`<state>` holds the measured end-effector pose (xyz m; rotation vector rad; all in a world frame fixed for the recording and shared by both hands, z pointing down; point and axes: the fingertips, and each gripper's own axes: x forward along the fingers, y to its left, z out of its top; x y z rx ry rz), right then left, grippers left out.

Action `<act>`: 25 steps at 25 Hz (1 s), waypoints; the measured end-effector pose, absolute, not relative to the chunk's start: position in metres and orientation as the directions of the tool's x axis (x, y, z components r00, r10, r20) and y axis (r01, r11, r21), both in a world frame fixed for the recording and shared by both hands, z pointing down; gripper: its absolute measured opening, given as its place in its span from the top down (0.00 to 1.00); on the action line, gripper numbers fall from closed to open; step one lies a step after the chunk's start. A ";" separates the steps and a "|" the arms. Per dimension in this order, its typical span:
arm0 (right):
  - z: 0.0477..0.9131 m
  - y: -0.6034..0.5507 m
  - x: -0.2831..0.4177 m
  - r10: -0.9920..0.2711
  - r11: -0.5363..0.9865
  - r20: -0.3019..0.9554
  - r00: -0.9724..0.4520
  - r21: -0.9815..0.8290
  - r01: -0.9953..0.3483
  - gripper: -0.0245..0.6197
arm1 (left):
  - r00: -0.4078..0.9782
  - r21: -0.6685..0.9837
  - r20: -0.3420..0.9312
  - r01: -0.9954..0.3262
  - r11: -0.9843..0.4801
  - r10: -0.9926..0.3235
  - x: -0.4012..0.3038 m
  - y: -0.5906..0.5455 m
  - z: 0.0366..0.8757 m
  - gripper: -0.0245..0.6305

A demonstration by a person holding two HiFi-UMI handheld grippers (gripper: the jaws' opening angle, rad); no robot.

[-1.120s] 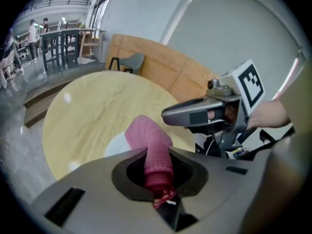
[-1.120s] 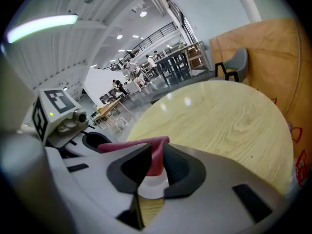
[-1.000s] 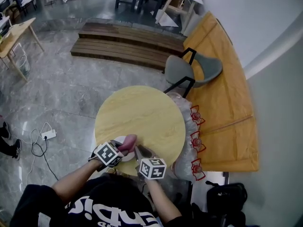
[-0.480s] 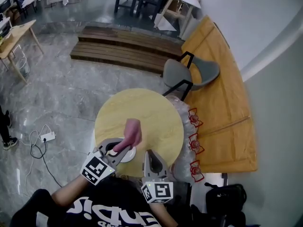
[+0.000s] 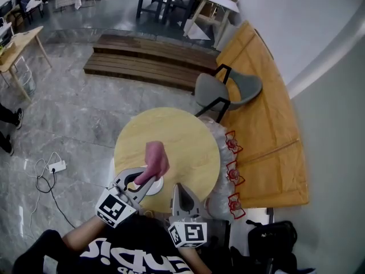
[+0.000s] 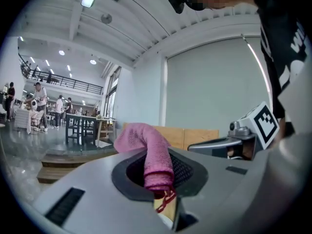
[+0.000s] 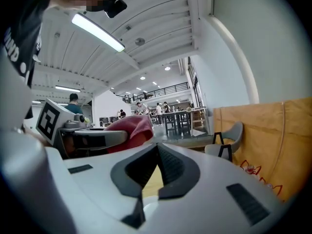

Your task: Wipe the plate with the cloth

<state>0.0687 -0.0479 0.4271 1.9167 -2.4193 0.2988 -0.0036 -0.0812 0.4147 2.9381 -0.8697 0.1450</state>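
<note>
Right gripper (image 5: pixel 178 188) sits nearest, at the near edge of the counter (image 5: pixel 182 136). Its jaws are closed tip to tip with nothing between them. A second ago it was up beside the left gripper over the plate, and it has since drawn back towards the person.

Left gripper (image 5: pixel 144 178) is just left of it, over the plate (image 5: pixel 155 187). Its jaws are clamped on the lower end of the pink cloth (image 5: pixel 155 160).

The plate is white, on the near edge of the counter and half hidden under the left gripper.

The cloth was bunched low between both grippers a second ago. It now stands up out of the left jaws, leaning away over the counter and clear of the plate.

Judgement: the cloth is now held by the left gripper alone, and no wiping contact yet. The cloth has to come down onto the plate.

Grey chair (image 5: pixel 228 87) beyond the counter's far edge.
</note>
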 end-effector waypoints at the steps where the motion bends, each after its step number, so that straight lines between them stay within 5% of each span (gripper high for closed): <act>1: 0.426 -0.047 0.066 -0.959 0.223 0.151 -0.241 -0.127 -0.967 0.93 | 0.834 0.043 0.110 -0.547 -0.836 -0.540 -0.004 -0.080 0.413 0.88; 25: 0.427 -0.030 0.061 -0.949 0.249 0.157 -0.273 -0.154 -0.956 0.93 | 0.827 0.043 0.114 -0.557 -0.829 -0.550 -0.001 -0.062 0.424 0.88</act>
